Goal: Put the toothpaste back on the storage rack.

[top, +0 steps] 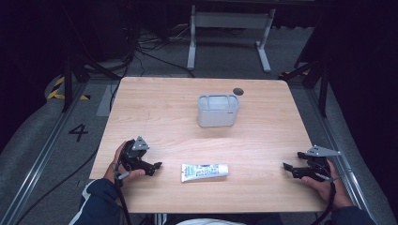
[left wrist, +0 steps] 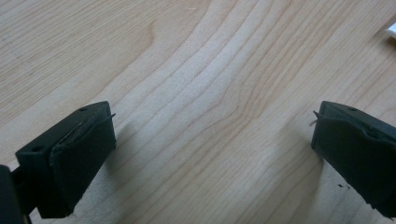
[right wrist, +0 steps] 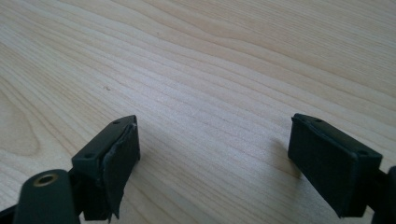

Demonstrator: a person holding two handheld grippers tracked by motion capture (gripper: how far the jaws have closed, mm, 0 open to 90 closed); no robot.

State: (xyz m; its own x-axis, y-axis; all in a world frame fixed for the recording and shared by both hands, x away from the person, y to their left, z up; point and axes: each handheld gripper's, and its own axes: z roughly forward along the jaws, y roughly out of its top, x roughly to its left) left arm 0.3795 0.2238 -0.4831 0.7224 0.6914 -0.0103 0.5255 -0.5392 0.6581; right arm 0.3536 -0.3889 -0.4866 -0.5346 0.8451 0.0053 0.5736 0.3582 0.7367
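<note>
Both tongs—left [top: 157,165] and right [top: 285,165]—rested agape and empty on the desk [top: 155,112]. The toothpaste tube [top: 204,171] lay between them, near the front edge, the grey bin [top: 218,110] well behind. Likely best: grip the tube mid-body, squarely across its width.

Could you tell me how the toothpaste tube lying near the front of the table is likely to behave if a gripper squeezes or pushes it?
The toothpaste tube lies flat on the wooden table, so it will probably slide rather than roll. Its flattened, crimped-looking end suggests a soft body that would dent under the jaws. It looks small and probably light; the printed skin may be somewhat slippery.
</note>
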